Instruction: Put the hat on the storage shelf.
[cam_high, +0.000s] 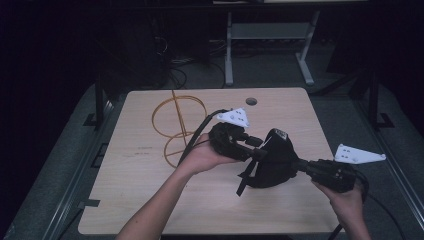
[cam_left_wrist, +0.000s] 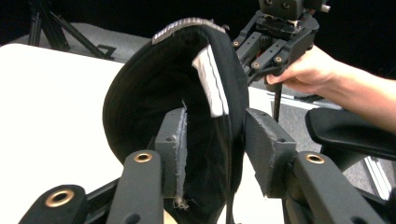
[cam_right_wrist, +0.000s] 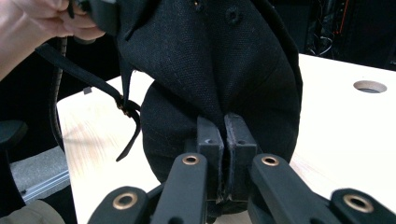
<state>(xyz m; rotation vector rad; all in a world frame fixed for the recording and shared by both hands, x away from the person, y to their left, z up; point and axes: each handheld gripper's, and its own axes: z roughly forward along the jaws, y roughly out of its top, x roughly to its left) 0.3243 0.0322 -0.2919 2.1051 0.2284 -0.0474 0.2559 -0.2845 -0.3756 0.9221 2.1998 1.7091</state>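
1. Two grippers meet at the black cap (cam_high: 272, 165), which you hold lifted above the table (cam_high: 150, 200).
2. Your right gripper (cam_right_wrist: 223, 140) pinches the cap's fabric, jaws pressed together.
3. Your left gripper (cam_left_wrist: 215, 140) stands spread, one pad inside the cap, the other outside, not pressing.

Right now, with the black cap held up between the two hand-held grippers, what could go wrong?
The left hand-held gripper stands open around the cap, one pad clear of the cloth, so it gives little support. The right hand-held gripper pinches only a thin fold of fabric; that fold could slip and the cap drop onto the table. The dangling strap might snag.
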